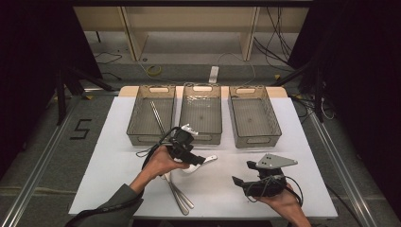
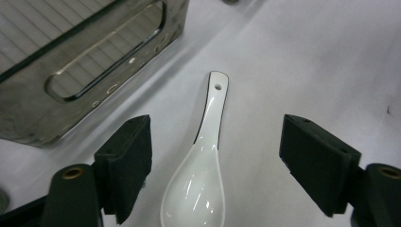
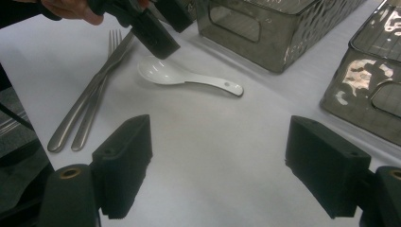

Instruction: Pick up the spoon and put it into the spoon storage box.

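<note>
So on the left there's a bin (image 1: 151, 116) with a metal rod lying in it, and two more bins (image 1: 202, 113) (image 1: 254, 117) sit further right along the white bench (image 1: 283, 156). In front of them the left tool (image 1: 189, 153) hangs right over a white spoon (image 2: 201, 170), jaws wide apart with the spoon's bowl between them, pads not touching it. The spoon lies flat on the bench, handle pointing toward the middle bin. Two forks (image 3: 92, 99) lie just beside it, nearer the person. Over on the right, the right tool (image 1: 246, 175) sits low by the bench edge, jaws apart, nothing between them.
</note>
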The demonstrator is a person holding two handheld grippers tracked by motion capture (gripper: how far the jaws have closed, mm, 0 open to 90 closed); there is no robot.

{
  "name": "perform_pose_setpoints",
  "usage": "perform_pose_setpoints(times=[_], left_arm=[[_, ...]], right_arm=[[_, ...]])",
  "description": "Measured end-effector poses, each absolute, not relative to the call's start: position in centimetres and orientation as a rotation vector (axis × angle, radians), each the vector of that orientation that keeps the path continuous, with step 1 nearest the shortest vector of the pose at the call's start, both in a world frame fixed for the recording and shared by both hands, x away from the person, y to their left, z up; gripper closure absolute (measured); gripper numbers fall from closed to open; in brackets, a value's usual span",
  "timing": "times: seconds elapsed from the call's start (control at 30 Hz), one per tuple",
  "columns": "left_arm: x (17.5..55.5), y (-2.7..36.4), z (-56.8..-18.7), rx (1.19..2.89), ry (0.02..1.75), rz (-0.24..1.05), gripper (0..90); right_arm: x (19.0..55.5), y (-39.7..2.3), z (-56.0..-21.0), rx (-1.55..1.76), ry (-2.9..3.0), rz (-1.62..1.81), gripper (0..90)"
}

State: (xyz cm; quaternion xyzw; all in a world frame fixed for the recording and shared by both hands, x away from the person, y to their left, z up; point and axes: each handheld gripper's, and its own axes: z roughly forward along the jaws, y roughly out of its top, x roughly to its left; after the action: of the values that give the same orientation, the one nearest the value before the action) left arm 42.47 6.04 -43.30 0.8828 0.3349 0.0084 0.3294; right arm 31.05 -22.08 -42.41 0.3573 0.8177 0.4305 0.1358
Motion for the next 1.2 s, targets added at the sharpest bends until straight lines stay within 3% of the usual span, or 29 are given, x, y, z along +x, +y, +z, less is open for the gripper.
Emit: perform_pose_setpoints(times=[0.43, 0.93, 1.2], left_arm=[[43.3, 4.3, -45.6, 2.421, 0.849, -0.023, 39.9], [43.8, 3.4, -46.6, 2.523, 0.820, 0.010, 56.9], [43.7, 3.0, -46.6, 2.570, 0.784, 0.093, 67.6]], right_arm=[[31.1, -21.8, -42.6, 1.031, 2.384, 1.231, 24.6], [31.1, -21.8, -42.7, 1.029, 2.392, 1.227, 25.2], [31.2, -21.8, -42.7, 1.025, 2.400, 1.225, 25.3]])
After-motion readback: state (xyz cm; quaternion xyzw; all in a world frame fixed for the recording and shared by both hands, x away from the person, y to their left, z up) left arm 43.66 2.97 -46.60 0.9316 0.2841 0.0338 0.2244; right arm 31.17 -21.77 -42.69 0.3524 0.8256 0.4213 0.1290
